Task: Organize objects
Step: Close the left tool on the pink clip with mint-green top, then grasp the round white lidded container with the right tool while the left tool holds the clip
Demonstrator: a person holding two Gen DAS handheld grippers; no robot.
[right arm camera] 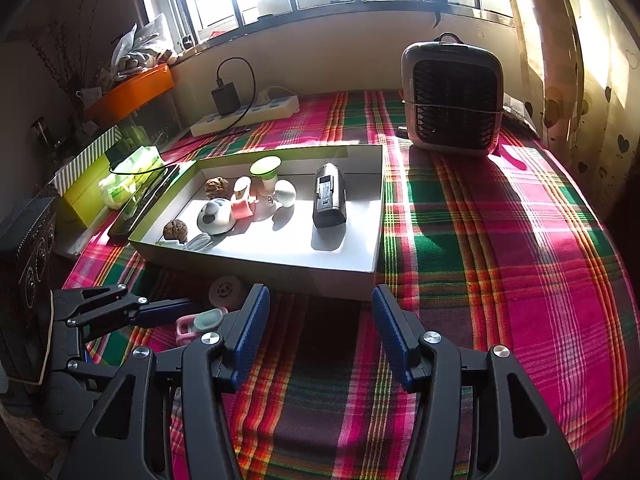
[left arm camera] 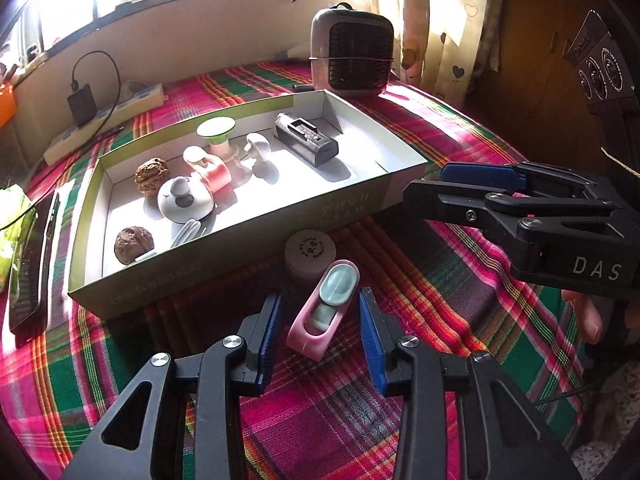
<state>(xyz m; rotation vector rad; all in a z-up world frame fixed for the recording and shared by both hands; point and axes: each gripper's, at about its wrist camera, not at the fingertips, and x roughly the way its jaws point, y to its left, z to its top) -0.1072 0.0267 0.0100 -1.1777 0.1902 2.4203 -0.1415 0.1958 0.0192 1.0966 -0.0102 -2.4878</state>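
Note:
A pink holder with a mint-green top (left arm camera: 322, 312) lies on the plaid cloth in front of the box, between the open fingers of my left gripper (left arm camera: 320, 334), which do not touch it. It also shows in the right wrist view (right arm camera: 198, 324). A round pinkish lid (left arm camera: 310, 252) sits just behind it. The shallow green box (left arm camera: 352, 204) holds two walnuts, a grey koala figure (left arm camera: 182, 200), a pink holder, a green-topped spool, a white mushroom piece and a black device (left arm camera: 306, 140). My right gripper (right arm camera: 320, 320) is open and empty over the cloth, right of the left one.
A brown fan heater (right arm camera: 452, 96) stands at the back right. A power strip with a black charger (right arm camera: 244, 114) lies at the back left. A black flat item (left arm camera: 30, 260), green packet and striped box sit left of the box. Plaid cloth (right arm camera: 500, 260) stretches to the right.

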